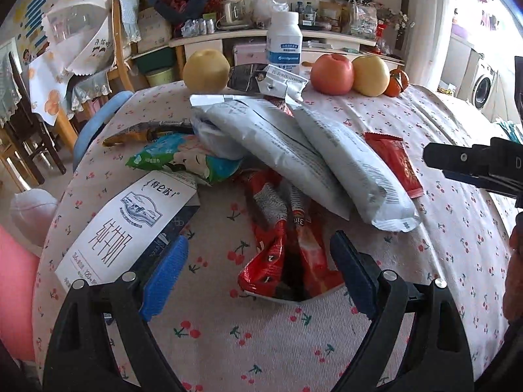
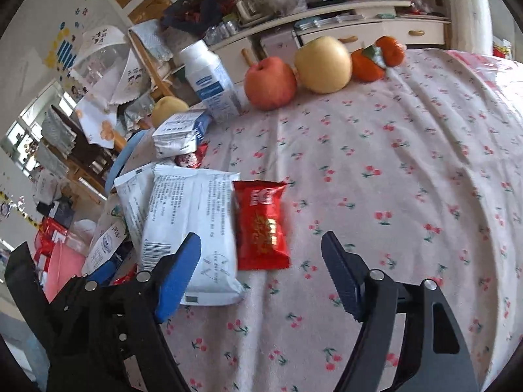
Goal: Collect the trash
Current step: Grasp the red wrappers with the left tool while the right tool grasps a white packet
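Red snack packet [image 2: 261, 225] lies just ahead of our right hand-held gripper [image 2: 261, 254], long axis along reach; jaws open, empty; left hand-held gripper [image 1: 258, 254] likewise.

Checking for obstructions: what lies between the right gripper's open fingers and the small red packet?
Only bare cherry-print tablecloth lies between the right gripper and the small red packet, in the right wrist view.

A red apple [image 1: 331, 73], yellow pears [image 1: 206, 70] and tangerines [image 2: 379, 57] line the bench's [image 1: 441, 150] far edge. A white bottle [image 1: 283, 40] stands among them.
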`<state>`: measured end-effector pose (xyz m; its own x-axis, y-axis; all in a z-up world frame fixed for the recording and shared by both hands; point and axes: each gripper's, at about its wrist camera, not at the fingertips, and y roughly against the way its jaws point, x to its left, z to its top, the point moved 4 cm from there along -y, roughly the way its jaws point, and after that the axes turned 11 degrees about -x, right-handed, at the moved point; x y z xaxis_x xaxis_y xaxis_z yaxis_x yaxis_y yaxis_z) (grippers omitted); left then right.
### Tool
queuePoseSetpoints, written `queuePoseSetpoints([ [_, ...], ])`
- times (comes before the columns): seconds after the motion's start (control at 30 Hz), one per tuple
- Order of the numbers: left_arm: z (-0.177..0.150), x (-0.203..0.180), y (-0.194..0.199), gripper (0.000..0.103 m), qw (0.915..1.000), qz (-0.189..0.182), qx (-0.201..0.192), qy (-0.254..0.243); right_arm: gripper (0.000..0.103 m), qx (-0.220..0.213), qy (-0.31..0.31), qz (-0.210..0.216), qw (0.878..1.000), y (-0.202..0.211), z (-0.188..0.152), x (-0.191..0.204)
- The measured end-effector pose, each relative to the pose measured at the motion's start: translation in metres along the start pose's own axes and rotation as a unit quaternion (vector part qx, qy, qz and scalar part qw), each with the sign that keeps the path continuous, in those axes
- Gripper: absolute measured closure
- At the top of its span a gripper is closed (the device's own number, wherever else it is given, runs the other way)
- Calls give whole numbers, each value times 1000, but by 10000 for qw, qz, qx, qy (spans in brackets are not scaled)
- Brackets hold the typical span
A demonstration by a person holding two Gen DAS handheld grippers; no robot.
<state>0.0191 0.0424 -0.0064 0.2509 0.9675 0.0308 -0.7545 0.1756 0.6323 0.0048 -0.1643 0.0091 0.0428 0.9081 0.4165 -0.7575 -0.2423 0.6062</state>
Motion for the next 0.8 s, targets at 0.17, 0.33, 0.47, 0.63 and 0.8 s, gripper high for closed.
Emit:
queuePoseSetpoints([
  [0.17, 1, -1, -7, 24, 9998, -48, 76, 168, 26, 138, 47, 595, 9981, -8, -1, 21],
  [0.33, 1, -5, -17, 35, 9994, -138, 201, 251, 14, 377, 244, 757, 9961, -24, -8, 41],
  [0.47, 2, -11, -18, 43, 9995, -186, 167, 168, 13, 434, 388, 775, 9953, -33, -7, 48],
  [0.63, 2, -9, -17, 52, 9995, -235, 145, 179, 9, 537, 472, 793, 9943, -45, -9, 54],
  [0.8, 2, -6, -16, 54, 9992, -308, 126, 232, 8, 532, 769, 705, 9931, -53, -10, 64],
])
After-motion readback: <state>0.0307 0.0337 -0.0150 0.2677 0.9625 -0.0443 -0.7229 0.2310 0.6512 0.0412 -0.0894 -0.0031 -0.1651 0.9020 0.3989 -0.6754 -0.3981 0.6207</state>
